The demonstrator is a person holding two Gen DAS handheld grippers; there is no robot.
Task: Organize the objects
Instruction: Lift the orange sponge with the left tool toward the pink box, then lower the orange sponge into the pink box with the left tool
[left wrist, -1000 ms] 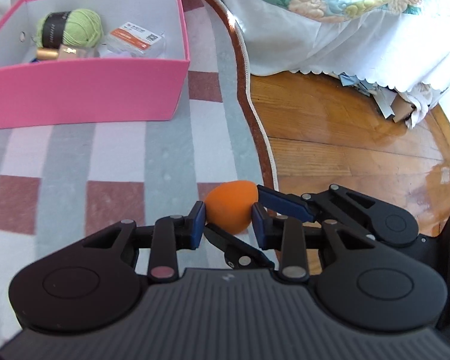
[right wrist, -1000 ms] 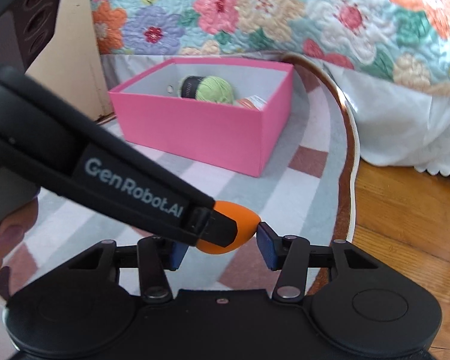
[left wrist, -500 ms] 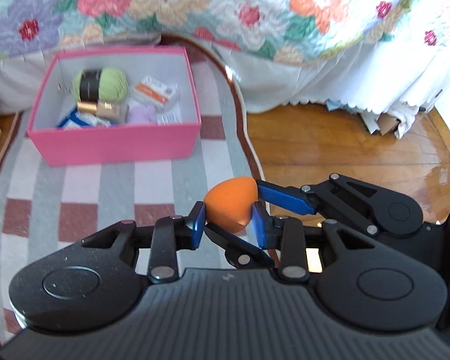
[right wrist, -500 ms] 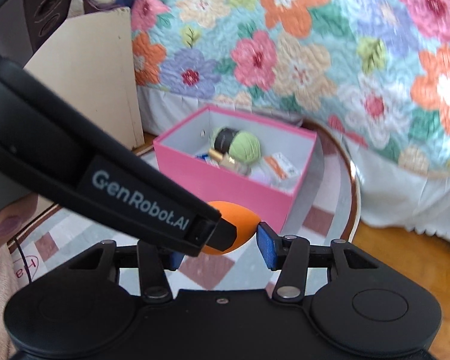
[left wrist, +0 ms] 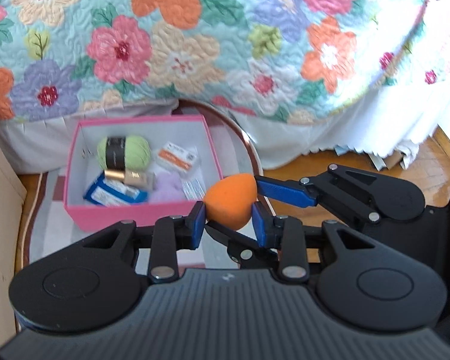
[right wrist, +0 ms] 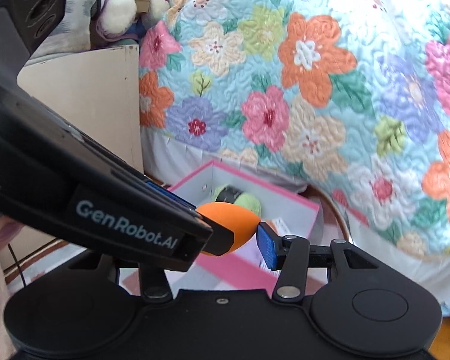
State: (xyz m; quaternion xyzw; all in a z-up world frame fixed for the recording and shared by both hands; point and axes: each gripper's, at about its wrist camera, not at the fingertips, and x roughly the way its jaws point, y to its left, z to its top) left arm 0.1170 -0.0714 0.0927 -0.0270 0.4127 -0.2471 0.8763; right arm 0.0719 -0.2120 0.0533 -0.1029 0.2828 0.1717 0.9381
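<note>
An orange egg-shaped sponge [left wrist: 229, 201] hangs in the air, gripped from two sides. My left gripper [left wrist: 228, 220] is shut on its lower half, a blue pad on each flank. My right gripper [left wrist: 240, 207] comes in from the right, one blue finger [left wrist: 285, 190] on the sponge's upper right and the other passing under it. In the right wrist view the sponge [right wrist: 231, 217] shows between my right gripper's [right wrist: 228, 240] right pad [right wrist: 267, 244] and the left gripper's body [right wrist: 120, 222], which hides the other pad. The pink box [left wrist: 135, 213] lies open below and behind.
Inside the box are a green yarn ball [left wrist: 124, 151], a gold tube [left wrist: 126, 177], a blue packet [left wrist: 111, 193] and an orange-and-white packet [left wrist: 178, 159]. A flowered quilt [left wrist: 195, 45] hangs behind. A cream cabinet [right wrist: 84, 96] stands left; wood floor [left wrist: 420, 162] is right.
Both grippers have risen together with the sponge held between them. The pink box has dropped lower and shrunk in view, and the quilt now fills the upper part.
</note>
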